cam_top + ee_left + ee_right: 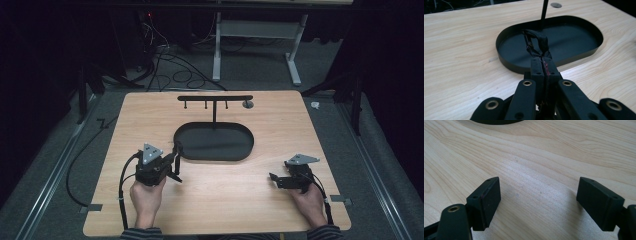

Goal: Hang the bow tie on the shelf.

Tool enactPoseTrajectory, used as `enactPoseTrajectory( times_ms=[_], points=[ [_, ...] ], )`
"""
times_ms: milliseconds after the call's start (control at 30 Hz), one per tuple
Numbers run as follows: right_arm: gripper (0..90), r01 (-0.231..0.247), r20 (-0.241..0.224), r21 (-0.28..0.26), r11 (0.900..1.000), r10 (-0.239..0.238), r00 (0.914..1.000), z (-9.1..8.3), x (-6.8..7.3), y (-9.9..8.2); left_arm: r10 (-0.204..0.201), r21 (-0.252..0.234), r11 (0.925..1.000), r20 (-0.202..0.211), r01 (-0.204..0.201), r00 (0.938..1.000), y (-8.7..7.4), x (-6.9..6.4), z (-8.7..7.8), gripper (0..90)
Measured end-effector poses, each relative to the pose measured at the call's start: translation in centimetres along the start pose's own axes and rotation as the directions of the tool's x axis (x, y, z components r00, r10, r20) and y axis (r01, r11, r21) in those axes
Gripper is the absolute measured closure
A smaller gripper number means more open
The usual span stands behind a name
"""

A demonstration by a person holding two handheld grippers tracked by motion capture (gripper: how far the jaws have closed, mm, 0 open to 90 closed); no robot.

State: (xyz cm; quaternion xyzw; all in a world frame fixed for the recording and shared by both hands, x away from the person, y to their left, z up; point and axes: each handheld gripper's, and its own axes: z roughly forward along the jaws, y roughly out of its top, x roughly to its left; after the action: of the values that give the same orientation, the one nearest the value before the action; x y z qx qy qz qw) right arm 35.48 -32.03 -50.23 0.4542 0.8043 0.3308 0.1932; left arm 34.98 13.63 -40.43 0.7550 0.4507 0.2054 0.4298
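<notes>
My left gripper [544,65] is shut on a small black clip with a metal snap hook and a short black strap [537,41]. It holds the clip up over the near left rim of the black oval tray [506,62]. In the high view the left gripper [175,159] sits at the tray's [215,158] left end, with the clip [178,146] sticking up from its jaws. A black T-shaped hook stand [215,98] rises from the tray's far side. My right gripper [274,179] rests low at the table's front right. Its jaws stand wide apart [537,187] with only bare wood between them.
The wooden table [280,125] has a round grommet hole [247,104] at the back, right of the stand. The stand's thin post [544,11] stands just behind the held clip. Cables trail from both grippers toward the table's front edge.
</notes>
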Motion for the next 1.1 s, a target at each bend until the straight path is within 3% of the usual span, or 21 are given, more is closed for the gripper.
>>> enactPoseTrajectory(
  times_ms=[267,533,733,1100],
  points=[
    [20.6,0.0,0.0,0.0,1.0,0.0,1.0,0.0,0.0,0.0,0.03,0.018,0.9994,0.034,-0.031,0.9989,1.8,-0.6,0.6,88.5],
    [20.5,0.001,0.0,0.0,1.0,-0.001,1.0,0.0,0.0,0.0,0.01,-0.019,0.9998,0.093,-0.008,0.9956,3.4,-0.7,0.8,88.6],
    [20.6,0.002,-0.001,0.0,1.0,-0.002,1.0,0.0,0.0,0.0,0.074,-0.008,0.9972,0.073,-0.074,0.9946,4.8,-1.7,1.4,88.5],
    [20.5,0.005,-0.002,0.0,1.0,-0.005,1.0,0.0,0.0,0.0,0.082,-0.019,0.9966,0.109,-0.081,0.9906,7.2,-2.5,2.8,88.6]
  ],
)
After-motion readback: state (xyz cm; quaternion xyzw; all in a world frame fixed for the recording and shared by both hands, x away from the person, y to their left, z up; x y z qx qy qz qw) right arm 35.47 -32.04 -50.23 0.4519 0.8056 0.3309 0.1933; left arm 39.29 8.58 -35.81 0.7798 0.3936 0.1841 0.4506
